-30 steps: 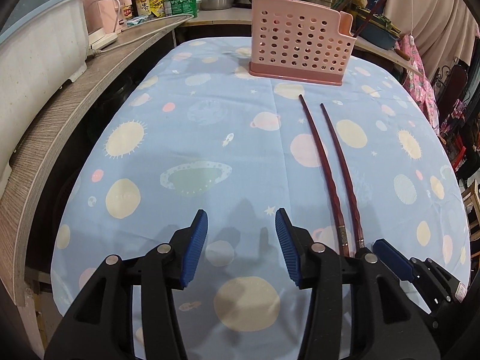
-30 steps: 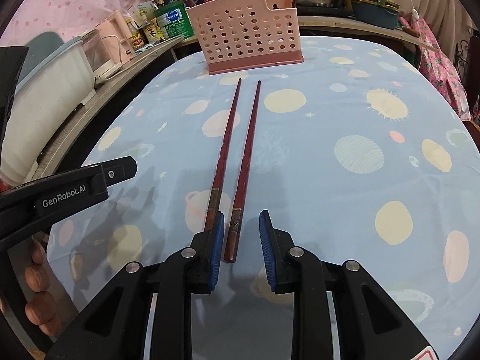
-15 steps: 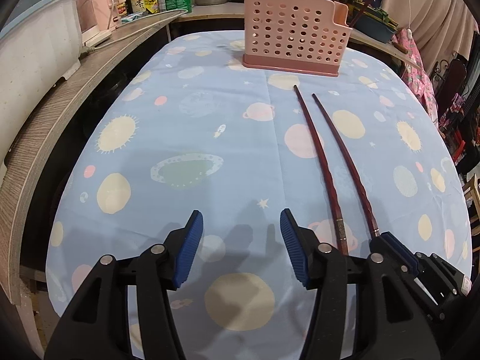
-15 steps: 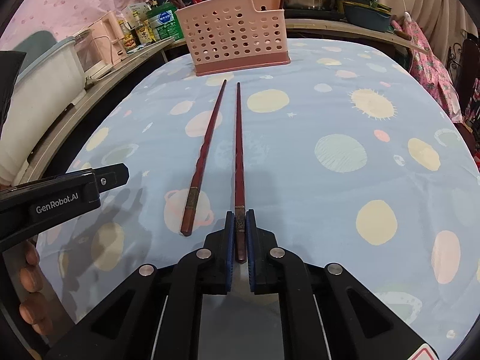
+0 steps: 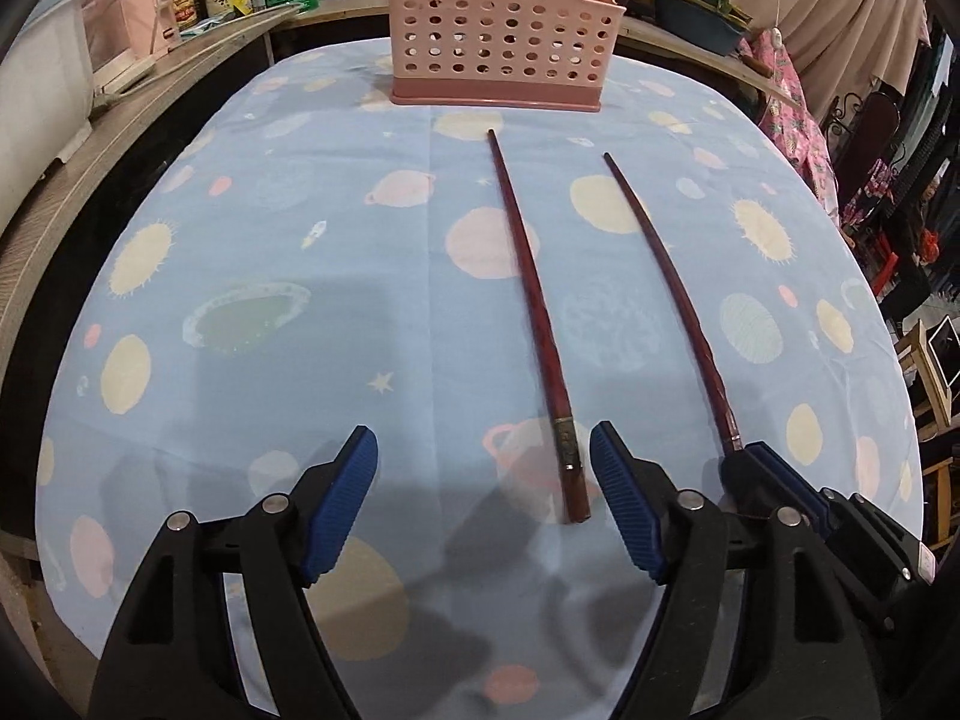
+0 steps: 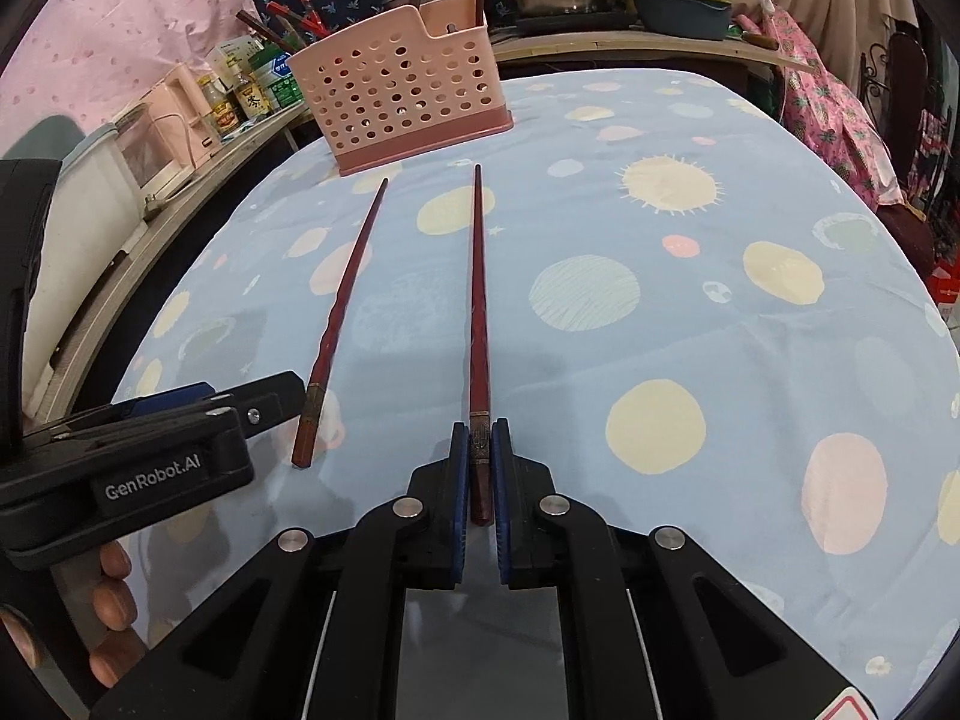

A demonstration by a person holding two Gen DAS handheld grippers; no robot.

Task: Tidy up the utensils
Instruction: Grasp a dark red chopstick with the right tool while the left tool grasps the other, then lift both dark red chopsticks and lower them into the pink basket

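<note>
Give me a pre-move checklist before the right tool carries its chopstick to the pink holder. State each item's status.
1. Right tool shut on the held chopstick near its thick end: ok.
2. Held chopstick in line with the tool's fingers, tip pointing toward the pink holder: ok.
3. Held chopstick lifted off the tablecloth: cannot tell.
4. Other chopstick lying apart from the held one, not crossing it: ok.
5. Left tool open, holding nothing, its fingers either side of the other chopstick's thick end: ok.
6. Free room inside the holder: cannot tell; utensils already stand in it.
</note>
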